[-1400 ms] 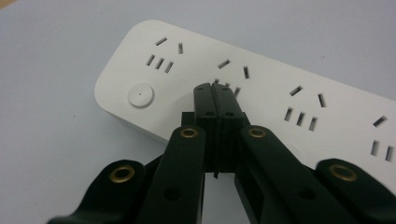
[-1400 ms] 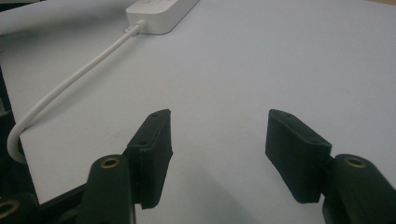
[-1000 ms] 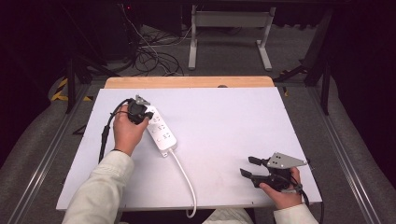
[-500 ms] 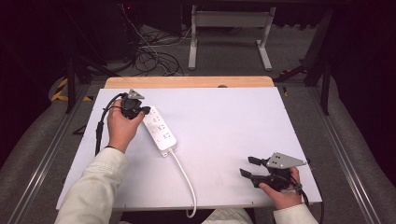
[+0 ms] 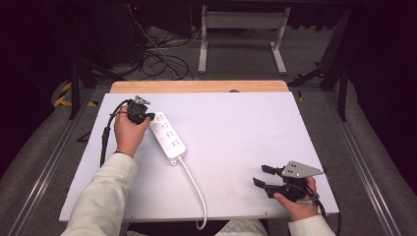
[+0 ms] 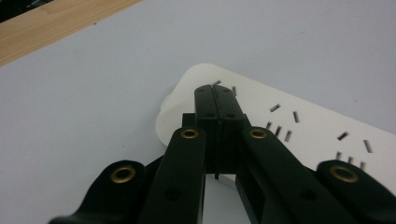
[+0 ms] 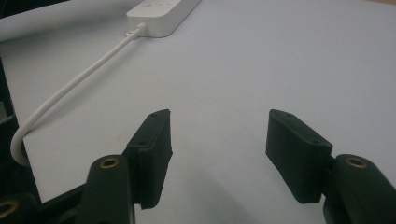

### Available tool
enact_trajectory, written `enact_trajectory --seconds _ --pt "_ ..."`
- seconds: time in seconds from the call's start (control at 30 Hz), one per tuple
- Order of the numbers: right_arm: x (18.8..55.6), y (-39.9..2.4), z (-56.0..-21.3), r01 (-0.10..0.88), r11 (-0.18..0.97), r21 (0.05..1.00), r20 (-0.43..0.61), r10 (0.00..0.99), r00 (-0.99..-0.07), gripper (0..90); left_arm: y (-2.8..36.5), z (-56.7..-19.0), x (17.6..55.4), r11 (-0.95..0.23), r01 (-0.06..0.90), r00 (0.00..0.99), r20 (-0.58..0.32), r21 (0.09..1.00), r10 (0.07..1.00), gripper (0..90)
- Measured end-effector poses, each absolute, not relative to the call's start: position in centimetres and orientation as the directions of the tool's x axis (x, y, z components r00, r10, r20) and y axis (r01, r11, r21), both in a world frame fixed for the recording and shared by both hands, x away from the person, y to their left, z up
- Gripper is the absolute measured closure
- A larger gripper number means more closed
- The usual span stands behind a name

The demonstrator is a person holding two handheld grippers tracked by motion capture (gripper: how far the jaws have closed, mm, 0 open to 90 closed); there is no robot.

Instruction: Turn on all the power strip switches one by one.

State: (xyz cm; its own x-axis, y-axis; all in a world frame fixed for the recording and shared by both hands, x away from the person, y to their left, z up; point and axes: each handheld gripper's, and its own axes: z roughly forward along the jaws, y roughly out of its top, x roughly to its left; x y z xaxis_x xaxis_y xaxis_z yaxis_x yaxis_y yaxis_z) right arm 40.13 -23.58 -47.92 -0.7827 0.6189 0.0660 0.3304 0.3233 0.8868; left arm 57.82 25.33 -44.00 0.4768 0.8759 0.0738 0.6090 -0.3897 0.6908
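Left gripper [image 5: 147, 117]: jaws fully closed, nothing between them, tips over the far end of the white power strip [image 5: 168, 137], which lies left of centre on the table [image 5: 246, 128]. Right gripper [image 5: 263, 175]: jaws wide apart and empty, resting near the table's front right corner, well apart from the strip

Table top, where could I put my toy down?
The white table is bare between the white plastic power strip and the right gripper, and along the wooden far edge. It's crowded where the left gripper meets the strip.
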Motion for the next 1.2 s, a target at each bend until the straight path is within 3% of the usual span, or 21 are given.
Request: enact_trajectory --seconds 1.2 --pt "40.1 -23.6 -48.0 0.329 0.328 0.885 0.066 0.613 -0.787 41.1 25.5 -45.4 58.0 -0.394 0.617 0.465 0.088 0.681 0.881 90.0"
